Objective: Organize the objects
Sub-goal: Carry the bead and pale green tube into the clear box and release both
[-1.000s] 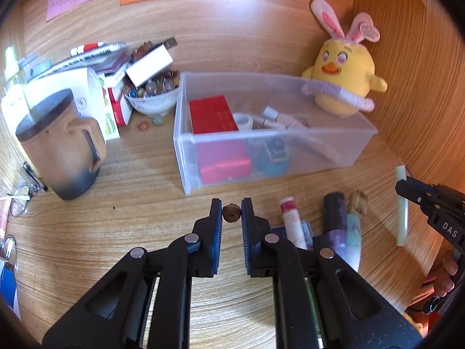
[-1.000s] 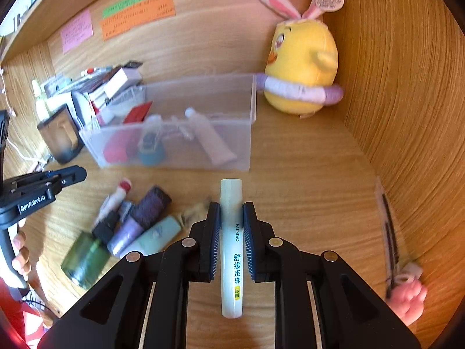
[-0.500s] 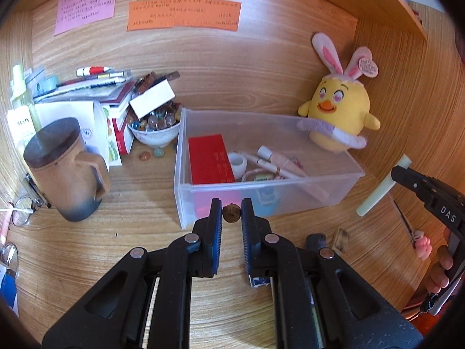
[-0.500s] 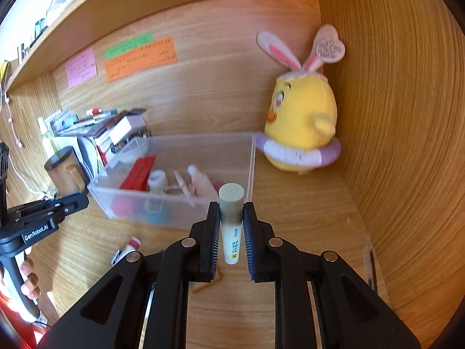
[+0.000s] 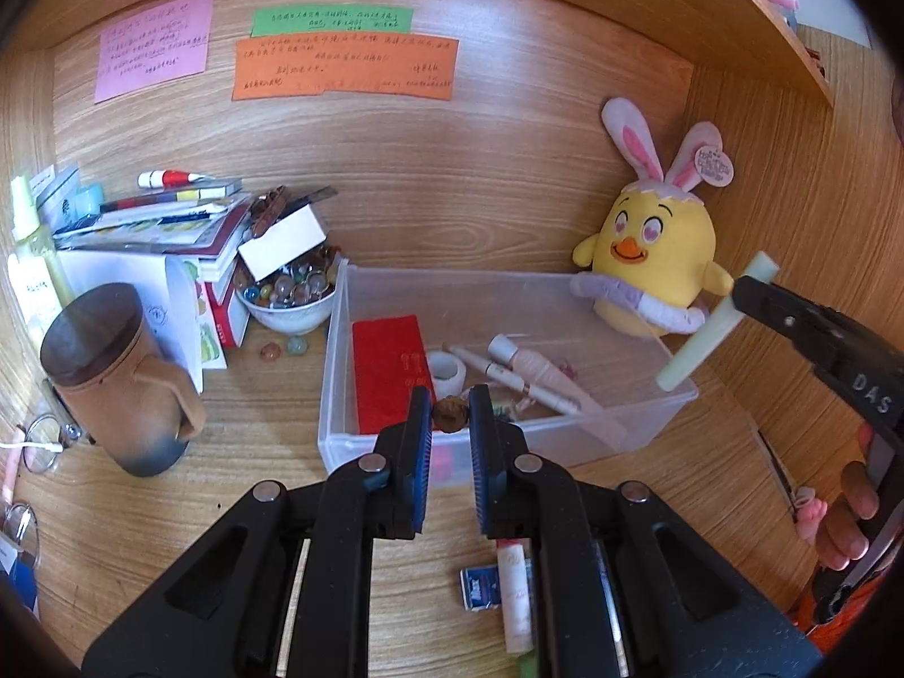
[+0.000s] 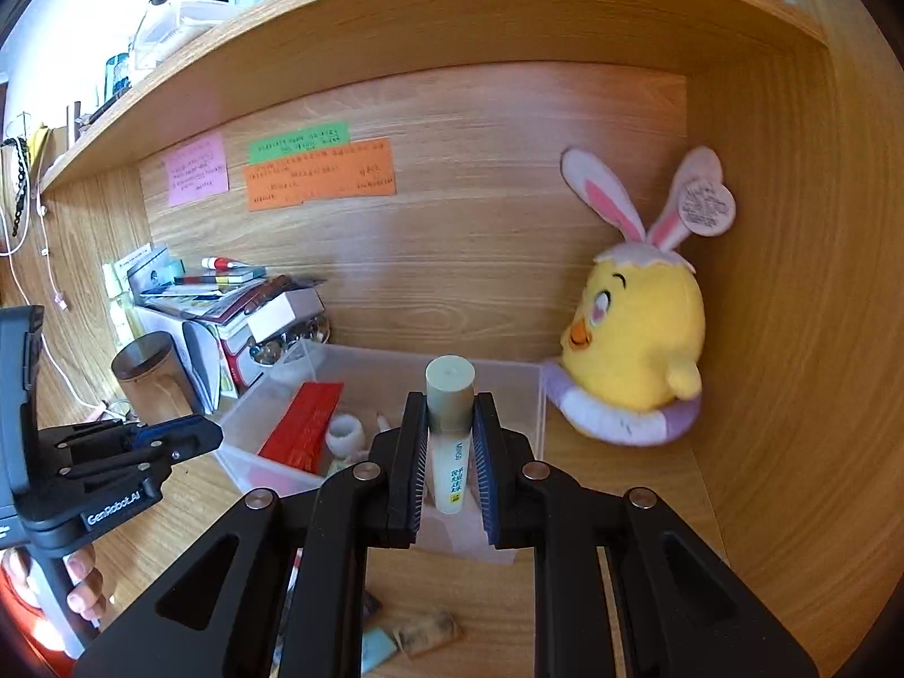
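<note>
Brown and small, a nut [image 5: 450,410] is pinched in the left gripper [image 5: 450,412] above the clear box [image 5: 672,392]. The right gripper [image 6: 449,440] squeezes a pale green tube [image 6: 449,395].

Readable stuff: "DAS" in white on the right gripper [image 5: 740,289] body, and "GenRobot.AI" on the left gripper [image 6: 212,434] body. The wall sticky notes [image 5: 344,68] are handwritten, too small to read.

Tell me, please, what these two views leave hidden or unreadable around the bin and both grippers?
- Left wrist view: the left gripper covers the clear bin's near contents and the desk items behind its fingers.
- Both views: handwriting on the orange note is too small to read.
- Right wrist view: the pale green tube's lower label is too small; the right gripper hides the bin floor behind it.
</note>
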Demonstrator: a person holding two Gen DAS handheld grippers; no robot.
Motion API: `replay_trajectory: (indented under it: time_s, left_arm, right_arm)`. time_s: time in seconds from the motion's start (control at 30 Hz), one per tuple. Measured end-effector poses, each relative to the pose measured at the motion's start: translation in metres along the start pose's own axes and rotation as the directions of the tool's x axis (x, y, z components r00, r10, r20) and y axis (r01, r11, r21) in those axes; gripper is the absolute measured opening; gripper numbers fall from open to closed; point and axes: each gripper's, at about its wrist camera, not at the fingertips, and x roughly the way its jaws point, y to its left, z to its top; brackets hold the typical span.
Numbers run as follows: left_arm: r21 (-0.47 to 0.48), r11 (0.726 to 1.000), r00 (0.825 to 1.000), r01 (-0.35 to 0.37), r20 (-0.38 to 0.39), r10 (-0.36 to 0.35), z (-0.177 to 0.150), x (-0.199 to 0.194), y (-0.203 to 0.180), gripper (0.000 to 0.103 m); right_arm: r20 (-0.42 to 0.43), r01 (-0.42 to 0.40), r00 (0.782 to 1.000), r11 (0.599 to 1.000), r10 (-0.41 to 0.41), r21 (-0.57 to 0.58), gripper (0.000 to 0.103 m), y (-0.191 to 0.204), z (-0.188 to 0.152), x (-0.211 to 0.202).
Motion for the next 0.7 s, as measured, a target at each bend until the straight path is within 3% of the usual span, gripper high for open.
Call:
replay_trajectory:
  time_s: [0.23, 0.7]
  left_arm:
    - [-0.009, 1.000, 1.000, 0.005, -0.006, -0.005, 0.013, 0.015, 0.000, 0.012]
    - [-0.019, 0.999, 0.993, -0.027, -0.118, 0.024, 0.013, 0.074, 0.010, 0.012]
  right_arm:
    - [-0.028, 0.023, 0.999, 1.000, -0.024, -0.021, 0.014, 0.001, 0.006, 0.027]
    - [-0.129, 0.088, 0.987, 0.991, -0.100, -0.100, 0.014, 0.005, -0.011, 0.080]
